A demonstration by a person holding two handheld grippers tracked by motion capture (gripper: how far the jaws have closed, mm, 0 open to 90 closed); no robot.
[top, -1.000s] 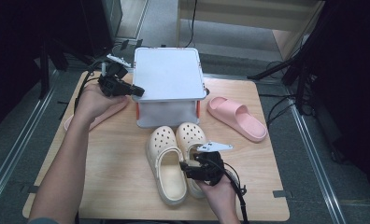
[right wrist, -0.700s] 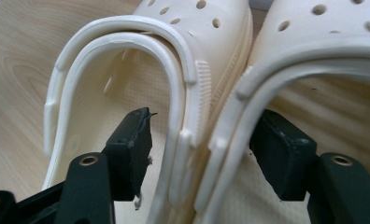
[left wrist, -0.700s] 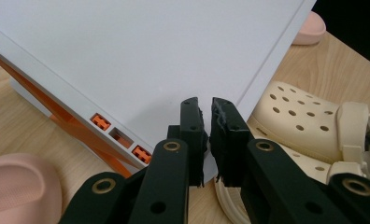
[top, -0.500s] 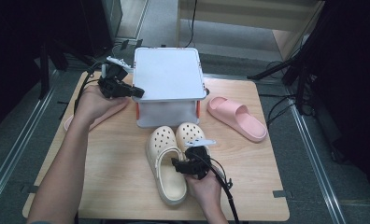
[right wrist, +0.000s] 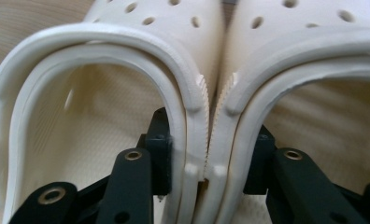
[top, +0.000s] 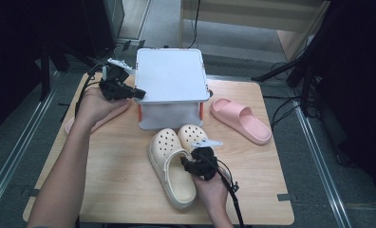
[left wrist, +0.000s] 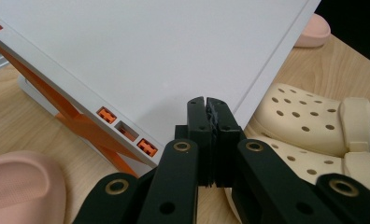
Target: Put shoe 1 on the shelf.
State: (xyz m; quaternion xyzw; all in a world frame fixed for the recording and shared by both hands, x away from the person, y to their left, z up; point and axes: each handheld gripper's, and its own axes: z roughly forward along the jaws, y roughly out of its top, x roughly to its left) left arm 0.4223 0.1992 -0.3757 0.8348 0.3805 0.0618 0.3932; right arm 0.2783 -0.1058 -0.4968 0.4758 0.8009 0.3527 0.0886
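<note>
A person sat at a wooden surface (top: 119, 180) with a gripper in each hand. In the middle of the surface, toward the far side, stood a white box (top: 171, 76) with a flat lid and orange clips on its sides. Two cream clogs with holes in their tops lay side by side just in front of the box, touching each other. The left clog (top: 169, 166) reached nearer to the person than the right clog (top: 192, 134), and their toes pointed toward the box. The right gripper (top: 194, 165) sat at the heel end of the pair. Its fingers (right wrist: 160, 154) had just been closing, one inside each clog, with the two touching side walls squeezed between them. In the right gripper view the black fingers pressed on those walls from both sides. The left gripper (top: 137, 93) was at the left edge of the box lid, near the far left part of the surface. Its fingers (left wrist: 198, 135) were shut tight together with nothing between them, and they pointed at the lid's rim. A pink slipper (top: 240, 119) lay to the right of the box. Another pink slipper (left wrist: 24, 186) lay to the left of the box, partly under the person's left hand (top: 98, 105).
</note>
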